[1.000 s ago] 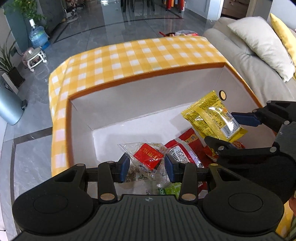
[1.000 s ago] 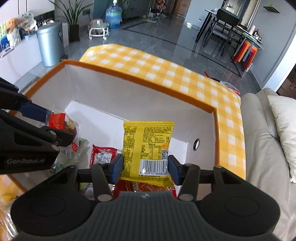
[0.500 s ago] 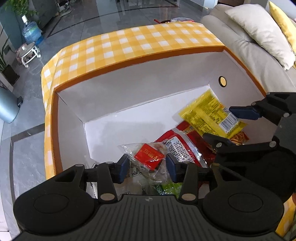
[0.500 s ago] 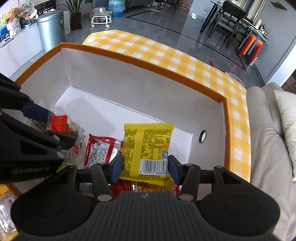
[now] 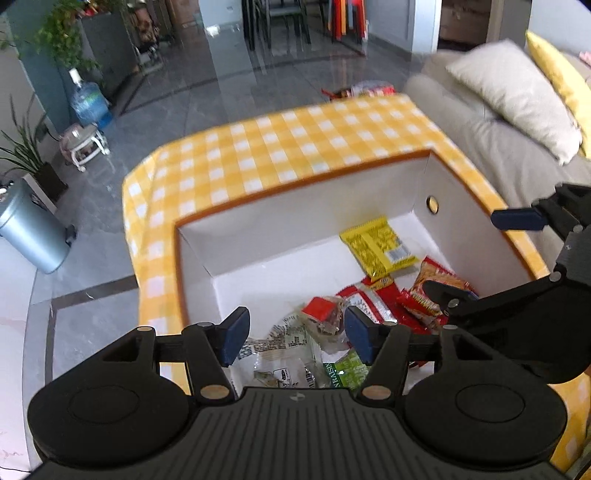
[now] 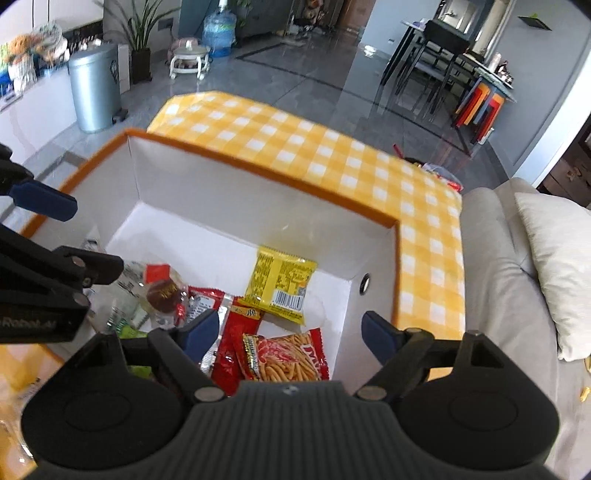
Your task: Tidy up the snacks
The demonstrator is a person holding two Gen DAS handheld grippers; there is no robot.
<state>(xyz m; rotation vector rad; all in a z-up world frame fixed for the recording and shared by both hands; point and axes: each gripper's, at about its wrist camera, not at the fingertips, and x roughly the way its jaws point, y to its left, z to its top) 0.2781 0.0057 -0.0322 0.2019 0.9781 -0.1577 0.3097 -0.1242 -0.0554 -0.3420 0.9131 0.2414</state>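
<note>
A white box with an orange rim (image 5: 295,192) (image 6: 258,173) stands on the yellow checked tablecloth (image 5: 280,151). Inside lie a yellow snack packet (image 5: 380,247) (image 6: 282,282), red packets (image 5: 432,291) (image 6: 284,356) and a clear bag with a red label (image 5: 321,314) (image 6: 159,284). My left gripper (image 5: 293,334) is open and empty above the box's near side. My right gripper (image 6: 288,332) is open and empty above the red packets; it also shows at the right of the left wrist view (image 5: 517,221).
A grey sofa with pillows (image 5: 517,96) (image 6: 554,266) is on the right. A silver bin (image 5: 29,229) (image 6: 94,88), a water bottle (image 6: 219,33) and plants stand on the floor to the left. Dining chairs (image 6: 443,62) are far back.
Both grippers have opened and risen. The yellow packet left my right gripper and the clear red-label bag left my left gripper; both now lie in the box.
</note>
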